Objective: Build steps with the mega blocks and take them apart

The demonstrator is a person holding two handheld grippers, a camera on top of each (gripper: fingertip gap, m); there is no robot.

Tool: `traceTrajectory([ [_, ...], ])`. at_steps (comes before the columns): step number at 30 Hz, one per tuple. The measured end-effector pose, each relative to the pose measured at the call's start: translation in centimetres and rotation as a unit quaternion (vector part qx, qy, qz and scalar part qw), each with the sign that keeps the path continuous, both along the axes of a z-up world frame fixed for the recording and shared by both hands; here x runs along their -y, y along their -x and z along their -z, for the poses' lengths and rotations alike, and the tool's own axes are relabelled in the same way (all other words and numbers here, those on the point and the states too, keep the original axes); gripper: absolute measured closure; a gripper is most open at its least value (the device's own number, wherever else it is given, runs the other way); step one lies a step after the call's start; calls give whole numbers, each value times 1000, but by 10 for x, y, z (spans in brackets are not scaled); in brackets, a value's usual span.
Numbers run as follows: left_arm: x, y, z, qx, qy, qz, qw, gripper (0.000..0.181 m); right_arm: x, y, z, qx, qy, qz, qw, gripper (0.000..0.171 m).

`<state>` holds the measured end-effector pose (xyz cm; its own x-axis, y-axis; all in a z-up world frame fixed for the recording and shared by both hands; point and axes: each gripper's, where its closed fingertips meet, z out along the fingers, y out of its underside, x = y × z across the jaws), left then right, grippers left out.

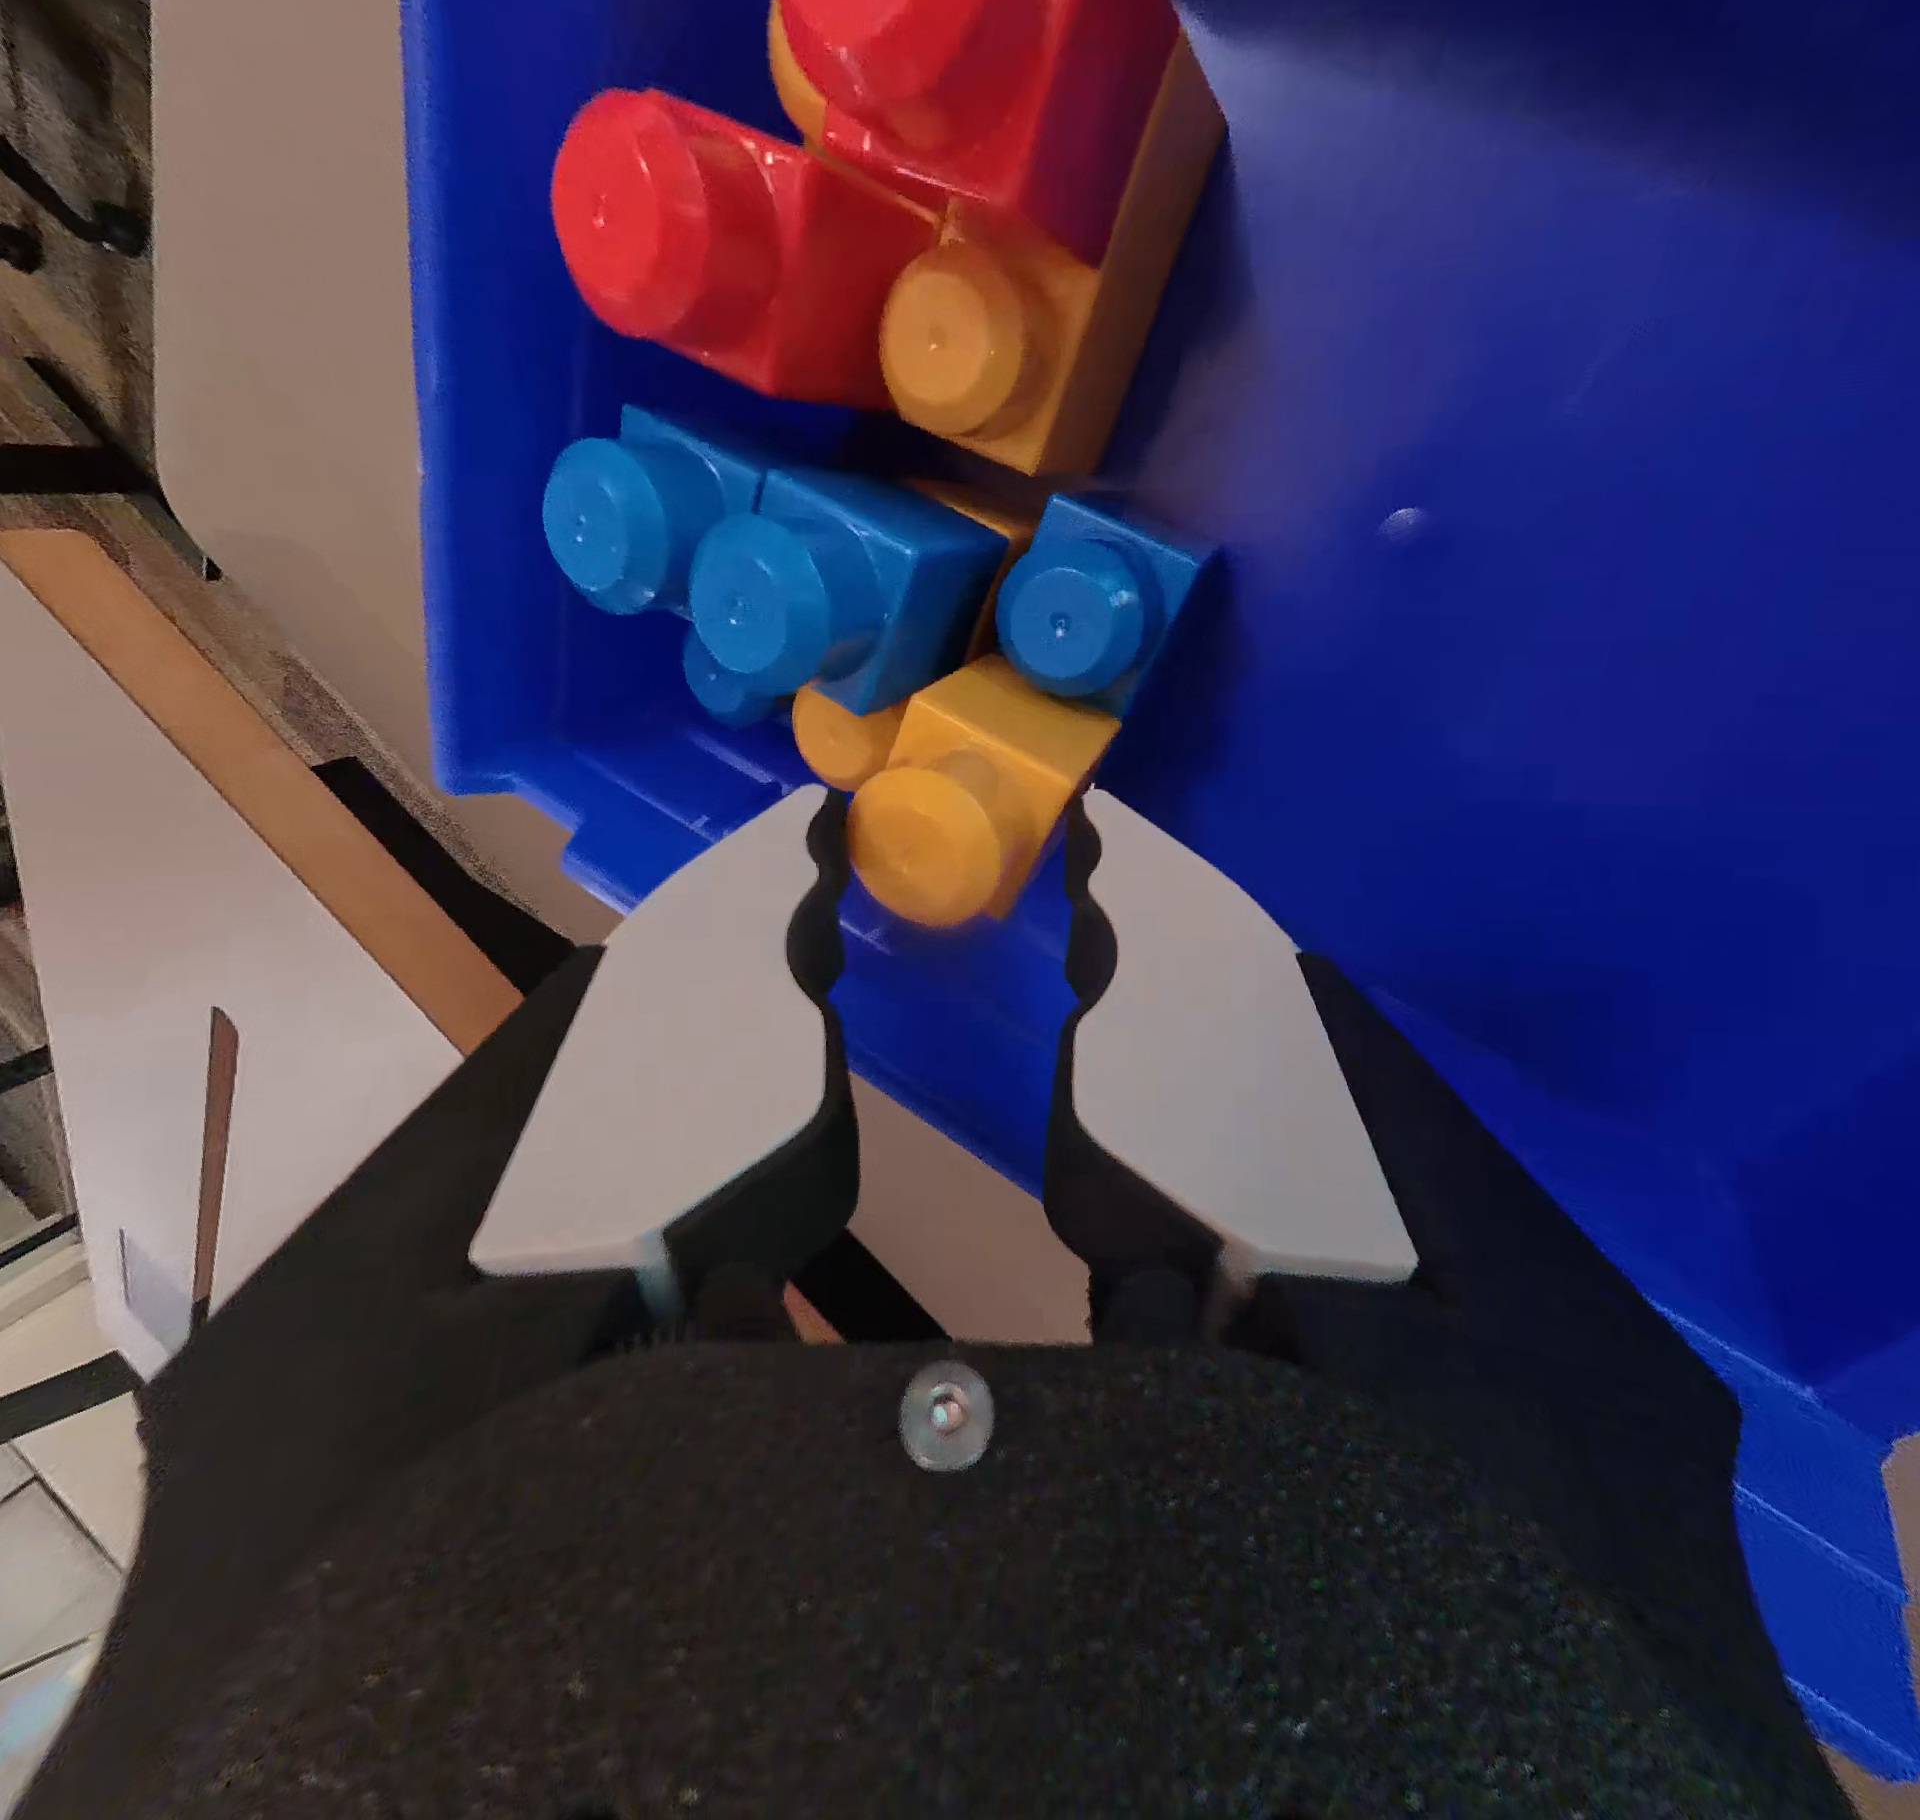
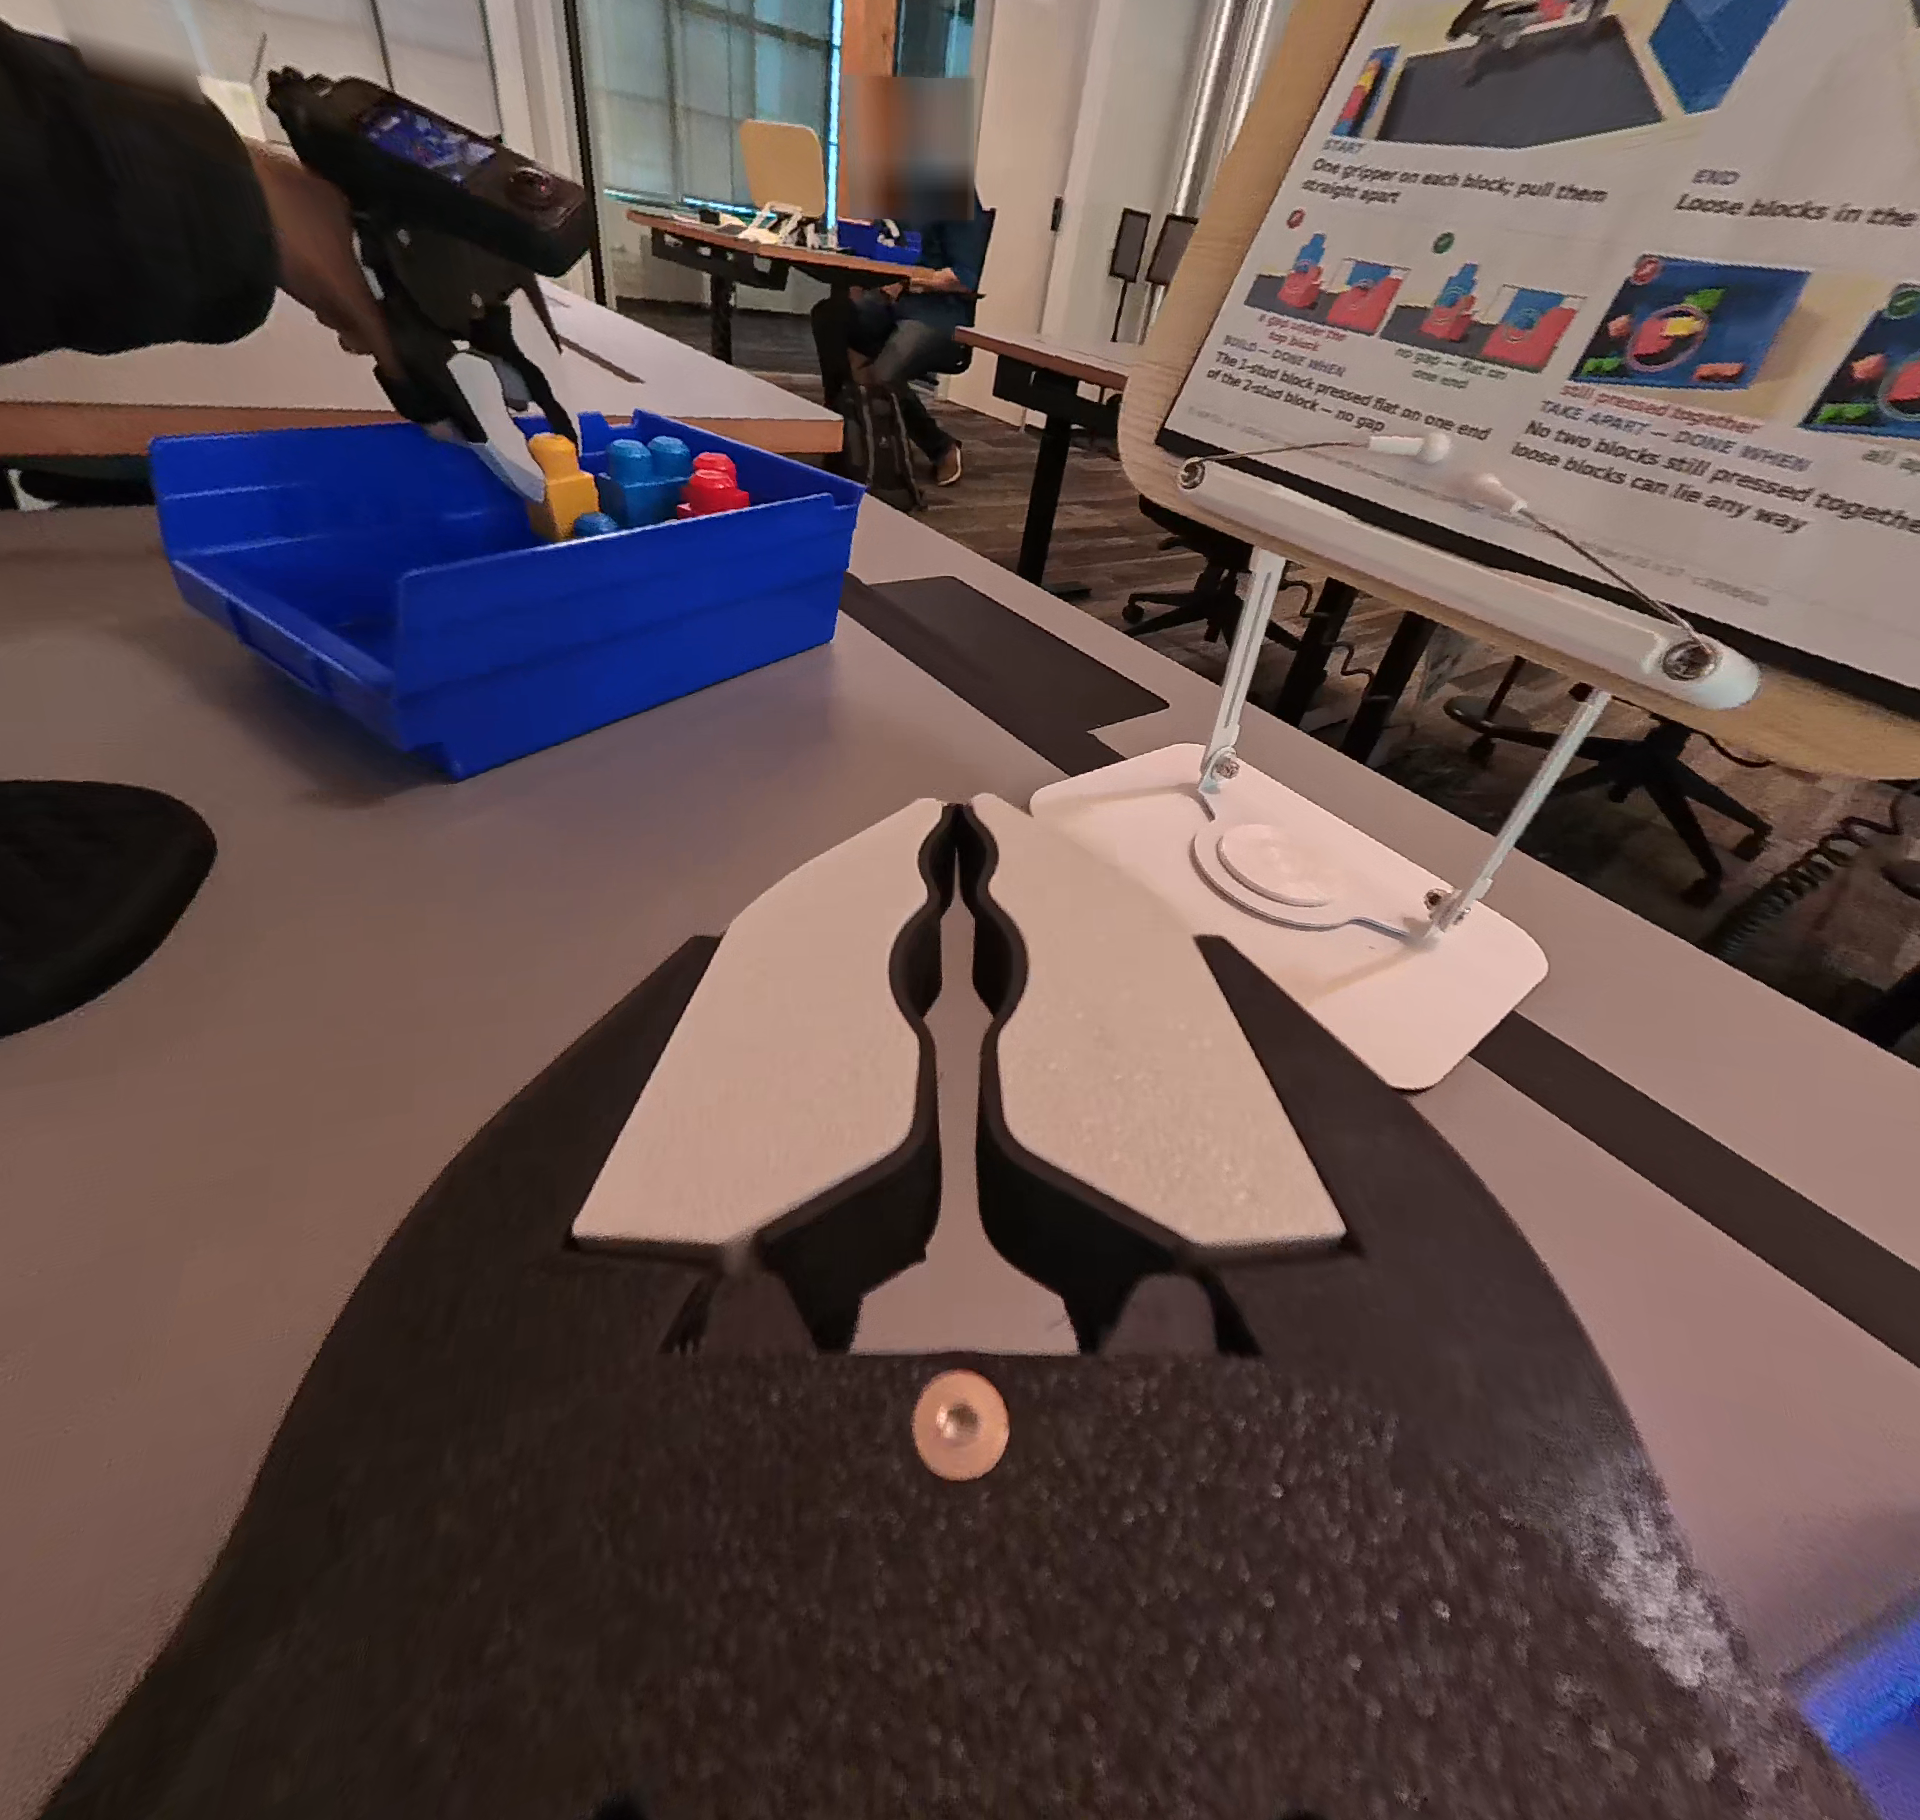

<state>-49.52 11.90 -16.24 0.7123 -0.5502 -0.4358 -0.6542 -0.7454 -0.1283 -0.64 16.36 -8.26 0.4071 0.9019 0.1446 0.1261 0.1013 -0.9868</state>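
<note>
A smooth grey tabletop (image 2: 540, 939) crossed by black strips carries a bright blue plastic bin (image 2: 582, 617), a round black pad (image 2: 83, 887) at the left edge and a white metal stand (image 2: 1351, 939) holding a printed instruction sheet (image 2: 1558, 264). Behind are more desks, office chairs, glass partitions, patterned carpet and a seated person (image 2: 925, 316). The chunky plastic mega blocks (image 1: 883, 420), red, blue and yellow, lie loose in one corner of the bin. The left gripper (image 1: 945, 825) reaches into that corner, its white fingers (image 1: 717, 991) pinching a yellow two-stud block (image 1: 977, 794) by its sides. The right gripper (image 2: 961, 814) hovers low over the bare tabletop, fingers pressed together, holding nothing.
</note>
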Motion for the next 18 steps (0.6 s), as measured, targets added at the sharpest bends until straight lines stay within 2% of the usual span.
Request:
traceTrajectory([
  [5, 11, -11, -21, 0, -16, 20, 1000, 145, 3, 1, -2, 2, -7, -7, 1000, 171],
  [11, 22, -36, -87, -10, -94, 62, 994, 146, 5, 2, -3, 2, -7, -7, 1000, 171],
  [16, 21, -102, -151, 11, -193, 129, 973, 146, 8, 4, -9, -9, -8, -7, 1000, 168],
  [18, 18, -141, -167, 23, -227, 167, 959, 146, 12, 4, -13, -20, -13, -15, 1000, 160],
])
